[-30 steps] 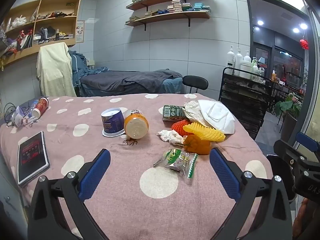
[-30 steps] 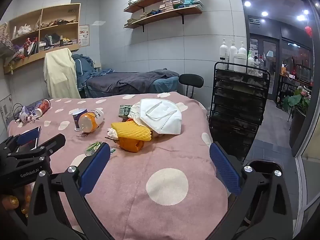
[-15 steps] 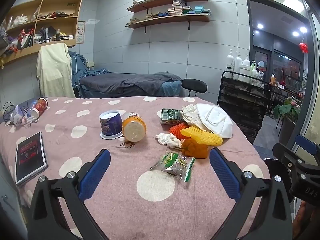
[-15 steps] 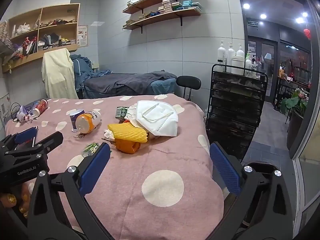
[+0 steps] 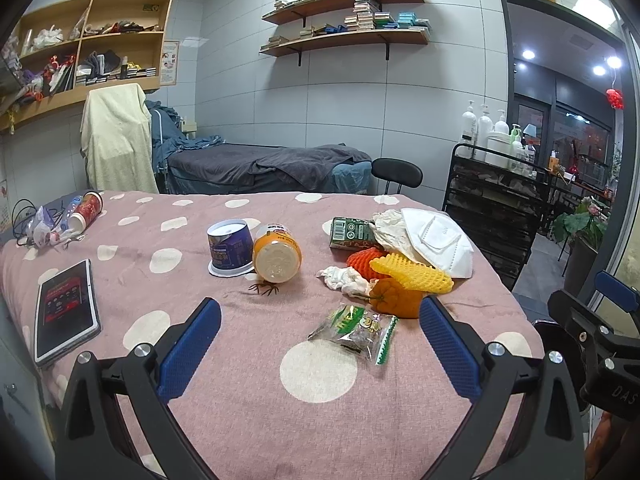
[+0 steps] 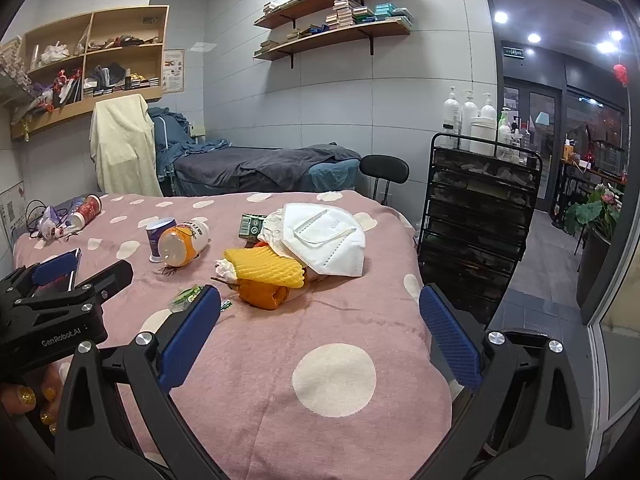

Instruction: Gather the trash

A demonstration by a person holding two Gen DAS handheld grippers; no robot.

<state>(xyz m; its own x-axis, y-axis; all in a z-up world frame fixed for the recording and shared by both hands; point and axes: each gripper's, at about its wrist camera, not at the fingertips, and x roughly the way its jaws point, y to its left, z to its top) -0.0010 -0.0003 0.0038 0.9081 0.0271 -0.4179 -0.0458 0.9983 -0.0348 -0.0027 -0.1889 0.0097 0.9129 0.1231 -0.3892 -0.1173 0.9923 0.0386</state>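
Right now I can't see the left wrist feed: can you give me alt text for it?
The open left tool hovers over a pink polka-dot table, empty, with a green snack wrapper lying between its blue fingers. Beyond lie an orange peel, yellow foam net, white face mask, tipped orange bottle and purple cup. A tablet sits left.

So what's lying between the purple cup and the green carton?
The tipped orange bottle, touching the purple cup; bare cloth from there to the green carton, per the left wrist view.

A tablet (image 5: 66,312) lies near my worktop's (image 5: 248,408) left edge. Beyond its far edge stands a bed (image 5: 264,164); off its right edge, a black cart (image 6: 476,220).
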